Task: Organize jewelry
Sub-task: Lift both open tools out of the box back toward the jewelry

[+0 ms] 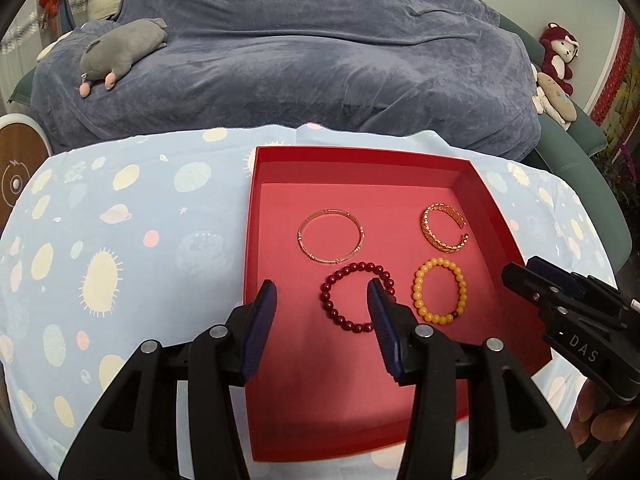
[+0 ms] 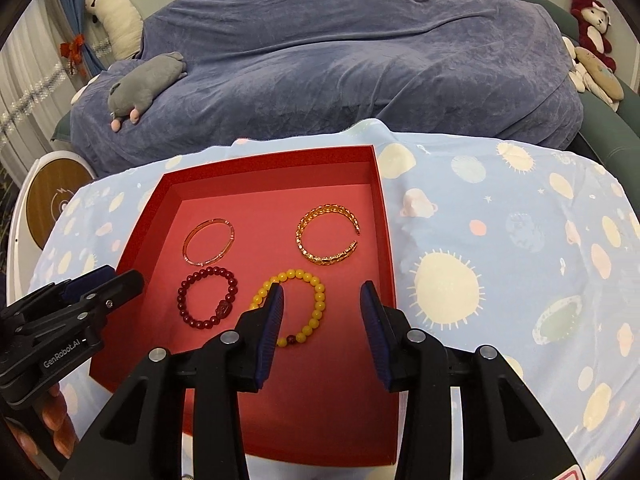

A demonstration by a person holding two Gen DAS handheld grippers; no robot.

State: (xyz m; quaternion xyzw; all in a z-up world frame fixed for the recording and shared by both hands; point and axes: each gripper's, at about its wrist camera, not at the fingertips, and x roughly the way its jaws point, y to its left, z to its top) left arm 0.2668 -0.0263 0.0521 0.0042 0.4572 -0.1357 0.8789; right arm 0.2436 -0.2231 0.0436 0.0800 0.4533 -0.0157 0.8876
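Observation:
A red box (image 1: pixel 360 172) (image 2: pixel 384 216) holds a thin gold bangle (image 1: pixel 330 237) (image 2: pixel 209 241), an open gold cuff (image 1: pixel 443 228) (image 2: pixel 327 234), a dark red bead bracelet (image 1: pixel 356 297) (image 2: pixel 207 297) and a yellow bead bracelet (image 1: pixel 440 295) (image 2: pixel 298 307). My left gripper (image 1: pixel 322 294) is open and empty, above the box near the red beads. My right gripper (image 2: pixel 322 294) is open and empty, above the box's right side near the yellow beads. Each gripper shows in the other's view: the right one (image 1: pixel 528 276), the left one (image 2: pixel 116 280).
The box lies on a light blue patterned cloth (image 1: pixel 120 240) (image 2: pixel 500 260) over a table. Behind is a sofa under a grey-blue blanket (image 1: pixel 300 60) with a grey plush (image 1: pixel 120 52) and other soft toys (image 2: pixel 592 28). A round white-and-wood device (image 2: pixel 52 204) stands at the left.

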